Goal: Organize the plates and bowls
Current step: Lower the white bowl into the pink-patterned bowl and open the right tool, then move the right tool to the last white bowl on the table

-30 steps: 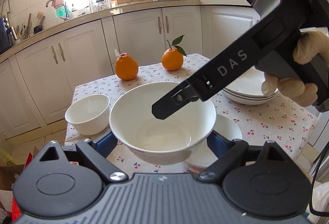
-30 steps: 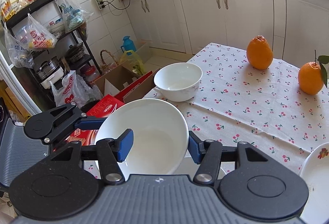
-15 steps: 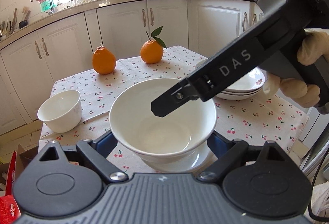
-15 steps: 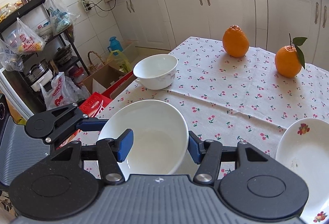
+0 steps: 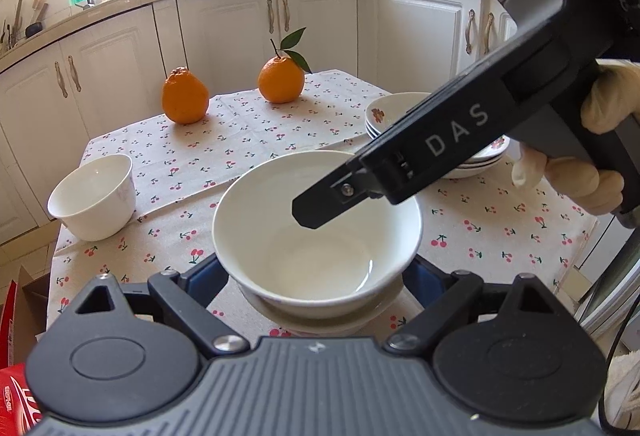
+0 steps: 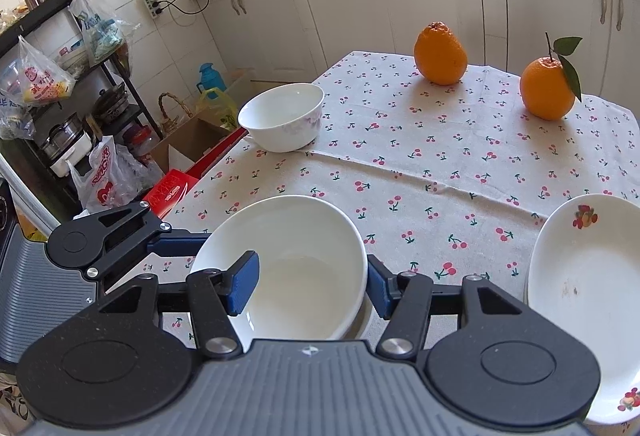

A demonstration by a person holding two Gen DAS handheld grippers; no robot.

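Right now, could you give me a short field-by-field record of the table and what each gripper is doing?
held bowl: large white bowl, just above a second bowl
left gripper: pads on both sides of the held bowl
right gripper: clamps the bowl's rim, one pad inside
small bowl: alone near the table's edge
plates: stacked, fruit print
oranges: two at the far side

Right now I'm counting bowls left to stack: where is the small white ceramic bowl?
The small white ceramic bowl stands alone near the table's left edge in the left wrist view, in front of the leafless orange, apart from the held bowl.
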